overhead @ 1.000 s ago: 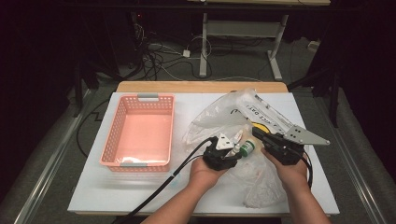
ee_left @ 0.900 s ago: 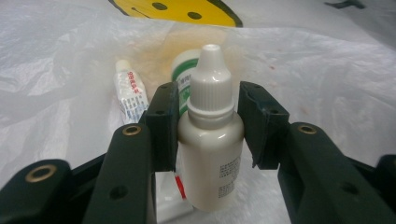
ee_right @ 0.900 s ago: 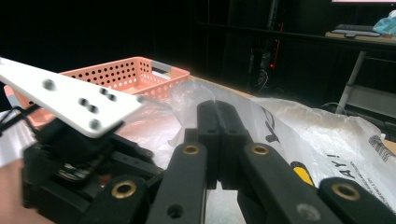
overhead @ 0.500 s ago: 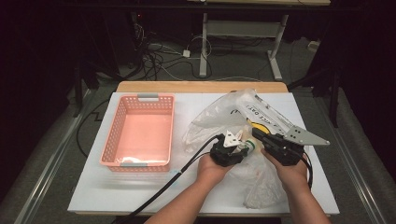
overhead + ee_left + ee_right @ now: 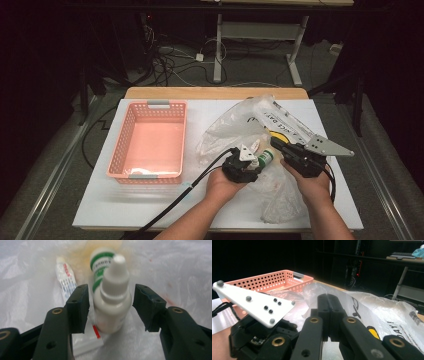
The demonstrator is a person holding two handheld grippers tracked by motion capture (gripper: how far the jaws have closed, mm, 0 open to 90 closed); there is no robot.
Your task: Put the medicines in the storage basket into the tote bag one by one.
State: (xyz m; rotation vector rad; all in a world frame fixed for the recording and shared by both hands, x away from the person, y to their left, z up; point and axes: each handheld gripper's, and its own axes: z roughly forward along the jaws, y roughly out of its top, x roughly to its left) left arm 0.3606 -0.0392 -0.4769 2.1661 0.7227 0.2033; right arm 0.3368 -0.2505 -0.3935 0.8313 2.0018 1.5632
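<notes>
My left hand-held gripper [image 5: 111, 307] had just been opening, and its jaws stood apart on either side of a white dropper bottle [image 5: 113, 302], with a gap showing between each pad and the bottle. The bottle lay on a clear plastic bag [image 5: 235, 127] spread over the right half of the desk [image 5: 100, 200], near the front edge. Just beyond it inside the bag lay a green-labelled bottle [image 5: 100, 263] and a small tube [image 5: 66, 277]. My right hand-held gripper [image 5: 328, 315] had its jaws pressed together, pinching a fold of the bag at its right side. A pink basket [image 5: 150, 175] sat on the left half of the desk, well apart from the bag.
</notes>
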